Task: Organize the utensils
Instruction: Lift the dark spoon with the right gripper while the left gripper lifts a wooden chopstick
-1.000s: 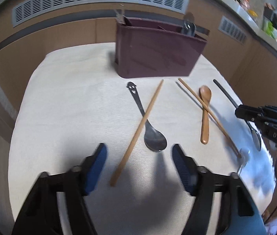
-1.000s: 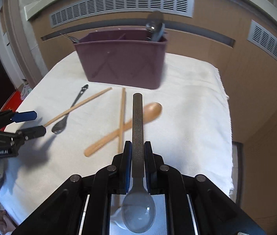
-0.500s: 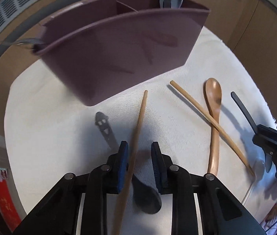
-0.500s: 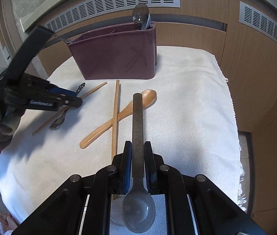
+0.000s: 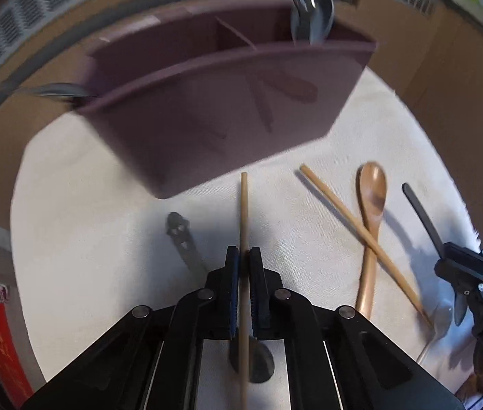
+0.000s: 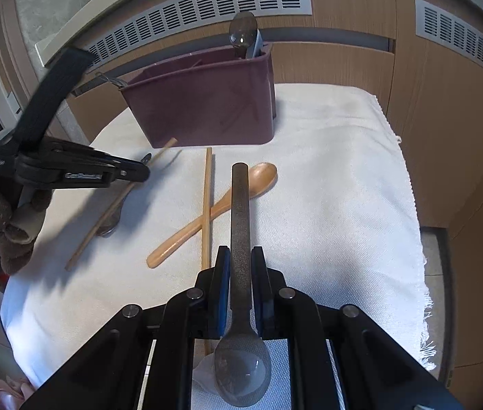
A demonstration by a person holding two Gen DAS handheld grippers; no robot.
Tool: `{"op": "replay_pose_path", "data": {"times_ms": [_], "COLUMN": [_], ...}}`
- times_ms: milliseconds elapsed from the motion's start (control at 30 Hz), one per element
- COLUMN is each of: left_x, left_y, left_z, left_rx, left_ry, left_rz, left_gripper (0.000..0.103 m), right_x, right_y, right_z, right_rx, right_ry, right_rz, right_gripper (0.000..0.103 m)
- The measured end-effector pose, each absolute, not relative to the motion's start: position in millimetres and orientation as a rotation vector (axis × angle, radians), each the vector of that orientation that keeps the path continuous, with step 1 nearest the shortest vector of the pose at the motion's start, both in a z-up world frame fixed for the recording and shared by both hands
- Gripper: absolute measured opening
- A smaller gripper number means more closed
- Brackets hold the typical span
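Observation:
My left gripper (image 5: 244,259) is shut on a wooden chopstick (image 5: 243,212) that points toward the maroon utensil caddy (image 5: 220,109). A metal spoon (image 5: 181,235) lies under it on the white cloth. My right gripper (image 6: 240,259) is shut on a dark grey spoon (image 6: 240,205), handle forward, bowl back by the camera. A second chopstick (image 6: 207,198) lies crossed over a wooden spoon (image 6: 220,205) on the cloth. The caddy (image 6: 207,109) holds spoons in its right compartment. The left gripper (image 6: 128,172) also shows in the right wrist view.
The white cloth (image 6: 326,188) covers a small table with its edge at the right. Wooden panels with vent grilles (image 6: 207,10) stand behind the caddy. A white plastic spoon (image 5: 441,324) lies near the right gripper (image 5: 463,270).
My left gripper dropped toward the table, closed on the chopstick and now holds it pointing at the caddy. My right gripper keeps its hold on the dark spoon, slightly higher.

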State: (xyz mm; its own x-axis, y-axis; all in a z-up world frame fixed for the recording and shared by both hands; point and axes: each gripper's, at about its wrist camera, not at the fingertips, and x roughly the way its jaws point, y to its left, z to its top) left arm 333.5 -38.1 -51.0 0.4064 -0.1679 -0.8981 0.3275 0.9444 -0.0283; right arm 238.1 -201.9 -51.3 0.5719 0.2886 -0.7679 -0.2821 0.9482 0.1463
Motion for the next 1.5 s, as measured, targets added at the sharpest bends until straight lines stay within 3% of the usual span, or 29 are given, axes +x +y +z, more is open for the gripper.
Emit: {"op": "replay_pose_path", "data": {"times_ms": [267,467,667,1067,1267,1500], "left_x": [243.9,209.7,199.0,229.6,264.6,325.8], "left_y": [6.6,21.0,22.7,8.3,14.0,15.9], "left_z": [20.5,56.9,86.2,224.5,241.1,205.4], "left_rx": [-0.067,-0.169,-0.201,-0.157,-0.161,-0.169], "left_ry": [0.759,0.618,0.535,0.206,0.168,0.233], "left_rz": [-0.275,-0.298,-0.312,-0.341,-0.335,-0.318], "left_gripper": [0.006,0.006,0.006,0.006,0.006,0.006], "right_x": [230.4,214.4,209.1,245.0,283.4,338.7], "right_y": [-191.3,-182.4,-178.5,-178.9,-172.7,-160.9], "right_z": [-26.9,8.2,53.0,195.5,198.8,160.6], "right_rx": [0.021,0.004,-0.003,0.021,0.040,0.050], "right_ry": [0.843,0.742,0.608,0.183,0.176,0.246], "right_rz": [0.341,0.346,0.338,0.300,0.319,0.331], "right_gripper": [0.011,0.011,0.011,0.011,0.011,0.011]}}
